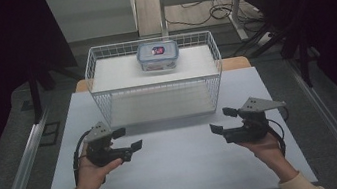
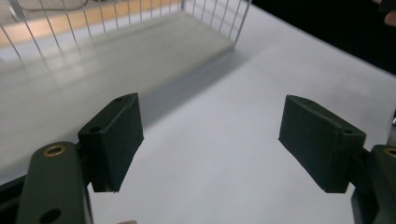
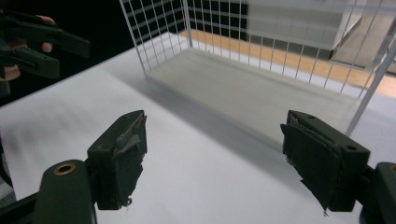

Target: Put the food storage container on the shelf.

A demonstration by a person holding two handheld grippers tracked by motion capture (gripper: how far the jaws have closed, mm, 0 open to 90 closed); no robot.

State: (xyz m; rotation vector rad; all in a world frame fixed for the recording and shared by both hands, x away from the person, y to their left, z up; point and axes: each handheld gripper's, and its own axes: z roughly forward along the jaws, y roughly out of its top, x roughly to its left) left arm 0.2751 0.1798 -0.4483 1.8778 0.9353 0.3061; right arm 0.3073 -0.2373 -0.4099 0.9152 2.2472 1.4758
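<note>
the person stands at the tabletop [image 1: 177, 169] with both sets of tongs held low over the bare white sheet, one in each hand. the left tongs [image 1: 129, 138] have their jaws spread wide and nothing between them, which the left gripper view confirms [image 2: 210, 140]. the right tongs [image 1: 223, 120] are spread just the same, empty, as their own view shows [image 3: 212, 154]. both point inward and a little forward, toward the wire basket [image 1: 159, 107] that sits across the far half of the sheet, well apart from either hand.

the thing they seem to be after is the lidded food container [image 1: 158, 56], clear-walled with a blue-rimmed lid. it rests flat on a white shelf near the back of the basket, about midway between the side walls. my guess is the hands wait level and even because the box is wide and set back, so it may want a grip from each side, coming over the front wire.
</note>
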